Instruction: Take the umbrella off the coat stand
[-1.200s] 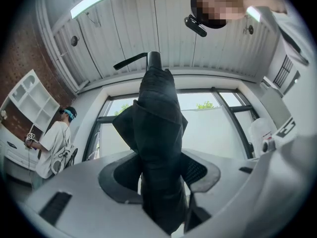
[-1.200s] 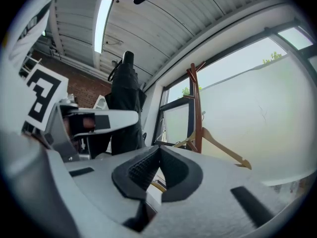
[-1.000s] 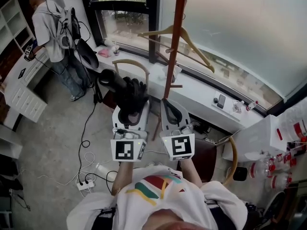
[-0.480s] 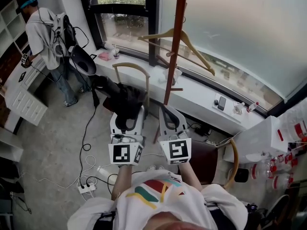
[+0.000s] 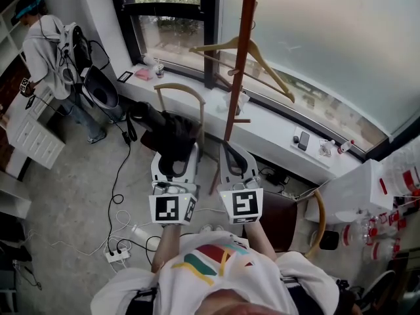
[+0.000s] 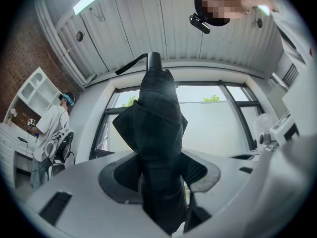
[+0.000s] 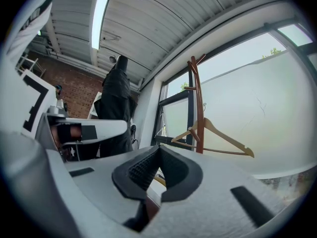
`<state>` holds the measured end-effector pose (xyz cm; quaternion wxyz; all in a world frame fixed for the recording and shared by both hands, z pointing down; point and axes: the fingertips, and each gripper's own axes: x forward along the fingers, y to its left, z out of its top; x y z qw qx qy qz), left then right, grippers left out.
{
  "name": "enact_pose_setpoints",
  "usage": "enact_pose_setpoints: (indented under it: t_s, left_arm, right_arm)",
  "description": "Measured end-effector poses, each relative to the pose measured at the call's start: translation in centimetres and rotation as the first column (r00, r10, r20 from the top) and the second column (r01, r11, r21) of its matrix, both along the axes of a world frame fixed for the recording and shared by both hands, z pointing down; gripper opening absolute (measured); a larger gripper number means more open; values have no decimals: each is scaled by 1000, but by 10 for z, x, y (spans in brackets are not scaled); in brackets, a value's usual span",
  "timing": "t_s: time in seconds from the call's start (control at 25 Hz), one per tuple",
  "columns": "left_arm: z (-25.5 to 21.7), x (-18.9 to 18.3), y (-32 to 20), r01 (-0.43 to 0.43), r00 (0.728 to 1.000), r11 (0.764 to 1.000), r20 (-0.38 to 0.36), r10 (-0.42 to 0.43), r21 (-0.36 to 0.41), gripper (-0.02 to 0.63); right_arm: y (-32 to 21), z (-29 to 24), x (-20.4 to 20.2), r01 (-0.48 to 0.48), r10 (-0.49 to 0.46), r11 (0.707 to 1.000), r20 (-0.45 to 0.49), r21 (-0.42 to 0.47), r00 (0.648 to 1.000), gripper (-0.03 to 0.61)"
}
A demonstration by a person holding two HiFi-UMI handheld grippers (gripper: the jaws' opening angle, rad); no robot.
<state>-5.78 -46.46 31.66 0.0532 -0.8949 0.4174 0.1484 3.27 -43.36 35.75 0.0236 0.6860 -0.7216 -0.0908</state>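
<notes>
Umbrella (image 5: 167, 126), black, folded, clamped between the jaws of the left gripper (image 5: 174, 155), pads pressing its cloth on both sides; it sticks out past the tips toward the window. Off the stand (image 5: 239, 58), left of the pole, not touching it. Right gripper (image 5: 233, 155) just beside the left one, jaws pressed together at the tips, nothing between them. Wooden hanger (image 5: 256, 54) hooked on the stand. White sill (image 5: 275, 126) runs behind under the glass. Second person (image 5: 49, 44) stands far left by white shelves, well apart
</notes>
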Motion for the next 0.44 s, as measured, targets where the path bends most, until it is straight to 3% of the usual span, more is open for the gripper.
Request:
enact_pose_setpoints:
  t_s: [0.44]
  left_arm:
    - [2, -5, -1, 13, 1000, 1000, -1, -13, -10, 215]
  right_arm:
    - [0, -2, 3, -19, 19, 1000, -11, 25, 1000, 0]
